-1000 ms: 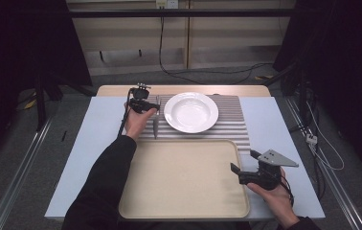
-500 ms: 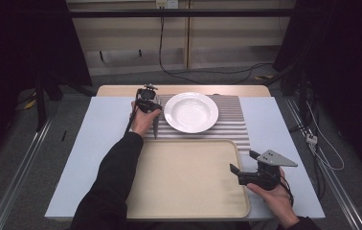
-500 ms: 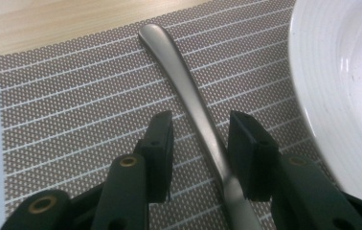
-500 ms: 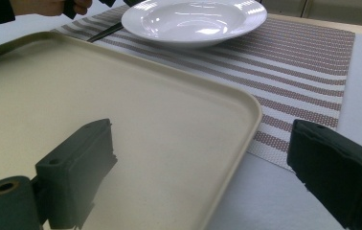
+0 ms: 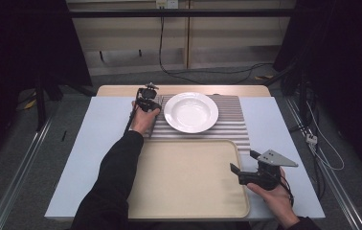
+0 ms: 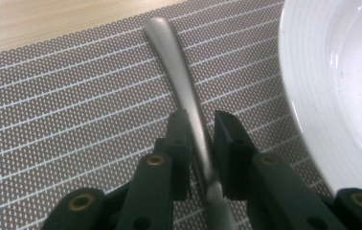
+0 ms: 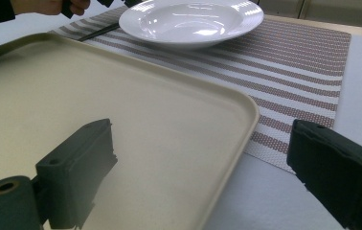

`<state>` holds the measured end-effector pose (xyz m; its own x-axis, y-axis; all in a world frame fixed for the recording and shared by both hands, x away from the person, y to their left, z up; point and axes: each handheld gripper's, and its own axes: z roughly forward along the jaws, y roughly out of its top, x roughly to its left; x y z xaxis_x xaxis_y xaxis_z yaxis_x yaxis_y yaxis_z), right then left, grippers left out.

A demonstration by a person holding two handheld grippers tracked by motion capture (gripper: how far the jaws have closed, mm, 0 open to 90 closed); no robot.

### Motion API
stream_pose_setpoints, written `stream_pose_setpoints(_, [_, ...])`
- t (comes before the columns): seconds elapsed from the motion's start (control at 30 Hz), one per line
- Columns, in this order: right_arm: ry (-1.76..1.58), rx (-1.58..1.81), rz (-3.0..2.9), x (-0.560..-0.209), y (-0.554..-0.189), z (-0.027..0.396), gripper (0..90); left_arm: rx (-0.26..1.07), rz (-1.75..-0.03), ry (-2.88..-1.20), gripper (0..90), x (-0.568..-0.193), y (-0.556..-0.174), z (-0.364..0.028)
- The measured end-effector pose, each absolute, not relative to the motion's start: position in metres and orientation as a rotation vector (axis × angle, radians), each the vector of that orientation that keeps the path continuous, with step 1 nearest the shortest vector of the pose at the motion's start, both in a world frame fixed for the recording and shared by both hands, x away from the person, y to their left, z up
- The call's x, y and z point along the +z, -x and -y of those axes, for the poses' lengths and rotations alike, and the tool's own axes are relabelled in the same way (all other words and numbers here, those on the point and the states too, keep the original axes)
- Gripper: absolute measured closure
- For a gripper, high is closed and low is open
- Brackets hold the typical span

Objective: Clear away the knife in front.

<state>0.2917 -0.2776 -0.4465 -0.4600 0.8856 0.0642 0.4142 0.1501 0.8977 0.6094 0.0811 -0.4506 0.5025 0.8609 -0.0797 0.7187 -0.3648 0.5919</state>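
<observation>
A metal utensil handle (image 6: 169,52) lies on the striped placemat (image 5: 229,122), just left of the white plate (image 5: 191,111). In the high view my left gripper (image 5: 148,98) sits low over the mat's left part. The left gripper view has its jaws (image 6: 202,120) closed in on both sides of the handle, which runs away between them. My right gripper (image 5: 244,161) hovers at the right edge of the beige tray (image 5: 184,191). Its jaws (image 7: 200,139) stand wide open with nothing between them. The utensil's working end is hidden.
The plate's rim (image 6: 303,96) lies close to the right of the left jaws. Beyond the tray's rounded corner (image 7: 246,110), the right gripper view has the placemat (image 7: 303,52), the plate (image 7: 188,19) and a dark strip of the utensil (image 7: 100,31). Pale blue table (image 5: 93,158) flanks the tray.
The left hand and gripper have shifted a little to the right and farther out over the mat, toward the plate. The right gripper has stayed in place.
</observation>
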Motion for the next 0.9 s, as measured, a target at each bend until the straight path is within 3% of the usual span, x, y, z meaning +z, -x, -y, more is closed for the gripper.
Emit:
stream_pose_setpoints(0.3, [-1.234,1.267,-1.950,-0.4468,-0.2919,0.2779,9.2,0.255,-1.252,-2.236,79.6,-0.4472,-0.6109,-0.0905])
stream_pose_setpoints(0.9, [-1.235,1.265,-1.957,-0.4473,-0.2923,0.2776,9.1,0.309,-1.260,-2.259,79.9,-0.4464,-0.6094,-0.0838])
